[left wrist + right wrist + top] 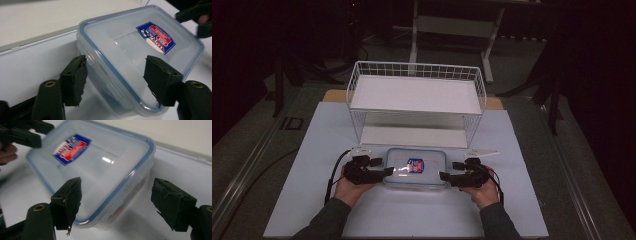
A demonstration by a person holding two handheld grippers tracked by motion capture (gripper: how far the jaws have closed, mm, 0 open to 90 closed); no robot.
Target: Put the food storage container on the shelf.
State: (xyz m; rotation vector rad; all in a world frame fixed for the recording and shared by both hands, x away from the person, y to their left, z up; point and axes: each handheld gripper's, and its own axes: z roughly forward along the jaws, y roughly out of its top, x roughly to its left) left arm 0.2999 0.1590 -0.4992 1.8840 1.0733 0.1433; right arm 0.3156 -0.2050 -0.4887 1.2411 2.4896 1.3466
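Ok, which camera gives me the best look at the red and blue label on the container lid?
The left gripper view: the label on the clear plastic container is sharp, large and unblocked there. The right gripper view shows the label motion-blurred. The high view shows it as a small patch, too small to read.

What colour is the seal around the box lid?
Blue, running round the rim of the clear box; it shows best in the left gripper view.

The high view is dim, its surroundings nearly black. A glare spot sits on the container lid (107,159) ahead of the right gripper (116,205), whose view blurs softly toward its edges.
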